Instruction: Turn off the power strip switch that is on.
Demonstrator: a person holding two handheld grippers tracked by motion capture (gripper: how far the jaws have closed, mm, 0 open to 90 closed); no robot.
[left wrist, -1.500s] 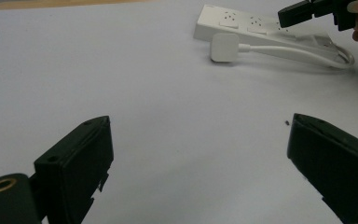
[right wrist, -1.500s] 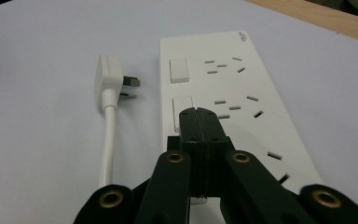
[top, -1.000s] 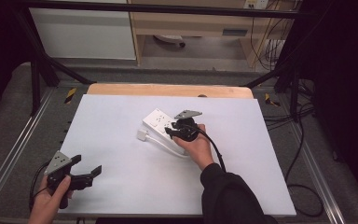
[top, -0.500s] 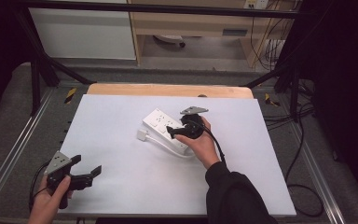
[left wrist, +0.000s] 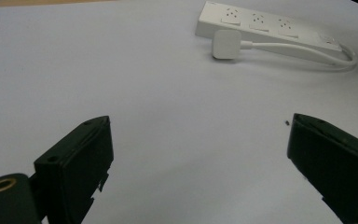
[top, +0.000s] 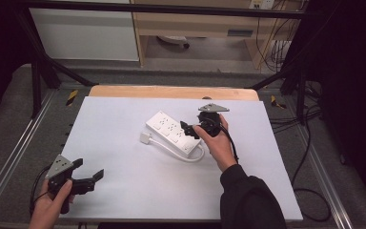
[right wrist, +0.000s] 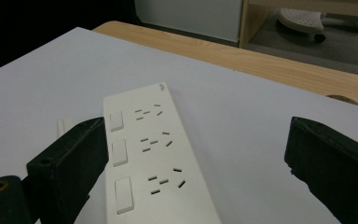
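A white power strip [top: 170, 129] with three sockets and three switches lies flat in the middle of the white table top [top: 124, 200]. Its white cable [top: 187, 156] loops round the near side to a white plug [top: 145, 138] lying on the table. My right gripper [top: 191, 129] hovers at the strip's right end, open; its jaws have just been opening and nothing is held between them. In the right gripper view the strip [right wrist: 154, 158] lies below my right gripper [right wrist: 200, 135]. My left gripper [top: 88, 170] rests open at the near left; the left gripper view shows the strip [left wrist: 270, 28] and plug [left wrist: 226, 44] far beyond it.
A wooden table edge [top: 171, 92] runs along the far side of the white top. Metal frame rails [top: 9, 157] border the table on both sides. Black cables [top: 310, 191] trail on the floor at the right.
My right gripper has opened and drawn back to the right and upward, from over the strip's middle to its right end. The left gripper has kept still.
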